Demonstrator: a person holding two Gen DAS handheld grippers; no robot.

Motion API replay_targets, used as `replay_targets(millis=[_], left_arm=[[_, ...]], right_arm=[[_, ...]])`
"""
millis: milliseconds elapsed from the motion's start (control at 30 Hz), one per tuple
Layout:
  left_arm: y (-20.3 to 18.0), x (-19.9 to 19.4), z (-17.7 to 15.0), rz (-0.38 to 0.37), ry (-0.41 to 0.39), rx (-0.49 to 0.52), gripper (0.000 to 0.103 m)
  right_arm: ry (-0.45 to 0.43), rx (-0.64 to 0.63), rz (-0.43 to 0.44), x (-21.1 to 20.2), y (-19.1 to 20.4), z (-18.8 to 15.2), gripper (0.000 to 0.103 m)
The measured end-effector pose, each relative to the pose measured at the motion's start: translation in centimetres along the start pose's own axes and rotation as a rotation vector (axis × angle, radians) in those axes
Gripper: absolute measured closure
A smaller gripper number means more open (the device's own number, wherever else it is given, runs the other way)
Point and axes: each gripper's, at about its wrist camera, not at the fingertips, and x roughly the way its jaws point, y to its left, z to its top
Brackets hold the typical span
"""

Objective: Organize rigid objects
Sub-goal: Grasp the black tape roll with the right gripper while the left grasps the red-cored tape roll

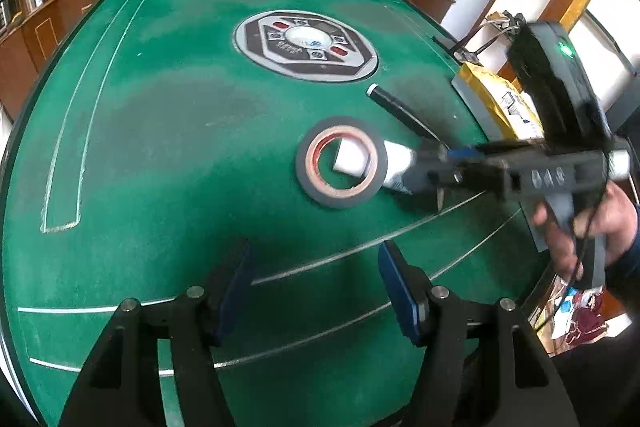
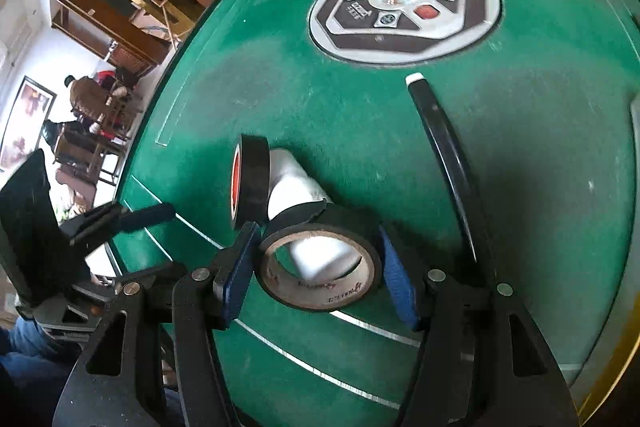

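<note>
**Tape roll between my right fingers, not gripped**

Nearest my right camera, a black tape roll [image 2: 318, 269] with a cardboard core sits between the right gripper [image 2: 316, 267] fingers, which stand apart; the blue pads flank it closely, though I cannot tell whether they touch it. I count two tape rolls: the second [image 2: 251, 183], red-cored, stands on edge just beyond. A white pipe elbow [image 2: 294, 183] threads through both. One black pen-like stick [image 2: 440, 155] lies to the right on the green table [image 2: 360, 115]. My left gripper [image 1: 316, 287] is open over bare felt, well short of the rolls. A hand [image 1: 592, 227] holds the right gripper.
</note>
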Motion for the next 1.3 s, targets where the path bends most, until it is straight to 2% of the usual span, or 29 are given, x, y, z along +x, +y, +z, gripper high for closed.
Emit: replay_targets(millis=[200,400,467,533,633,667,833,933,1000,1067,1167,1233,1300], left_arm=[[-0.9,2.0,2.0,-0.028,0.027,0.042,0.03],[-0.8,4.7,3.9,-0.054,0.073,0.051,0.03],[-0.2,5.4,4.5,-0.098,0.082,0.023,0.028],[0.5,5.5,5.0,-0.153,0.053,-0.005,0.026],[1.0,5.6,5.3,-0.2,0.032,-0.024,0.028],[0.9,5.4,5.3,-0.203,0.028,-0.016,0.038],[-0.1,3.8,3.5,-0.141,0.015,0.029,0.041],[-0.4,2.8,2.0,-0.131,0.037,0.025,0.041],[-1.4,2.3,0.8,-0.123,0.067,0.059,0.041],[-3.4,2.4,-0.5,-0.083,0.112,0.144,0.041],[-6.0,3.1,-1.3,-0.014,0.132,0.255,0.041],[-7.2,3.6,-1.5,0.045,0.129,0.306,0.04],[-7.6,3.8,-1.5,0.066,0.127,0.319,0.039]], right_arm=[[0.012,0.055,-0.048,-2.4,-0.6,-3.2,0.043],[0.009,0.136,-0.072,-4.2,-2.4,-6.2,0.044],[0.004,0.152,-0.076,-4.6,-2.8,-6.8,0.044],[-0.001,0.155,-0.085,-5.0,-2.9,-7.2,0.044],[-0.011,0.167,-0.089,-5.5,-3.1,-7.7,0.044],[-0.012,0.169,-0.091,-5.5,-3.0,-7.7,0.044],[-0.014,0.174,-0.096,-5.6,-3.0,-7.9,0.044],[0.001,0.155,-0.118,-5.3,-2.6,-7.9,0.044],[0.02,0.126,-0.148,-5.0,-2.2,-8.0,0.044],[0.026,0.083,-0.181,-4.8,-1.5,-7.9,0.044],[0.047,0.014,-0.236,-4.1,-0.3,-7.6,0.043],[0.066,-0.021,-0.267,-3.6,0.2,-7.6,0.043],[0.081,-0.057,-0.3,-3.1,0.6,-7.6,0.043]])
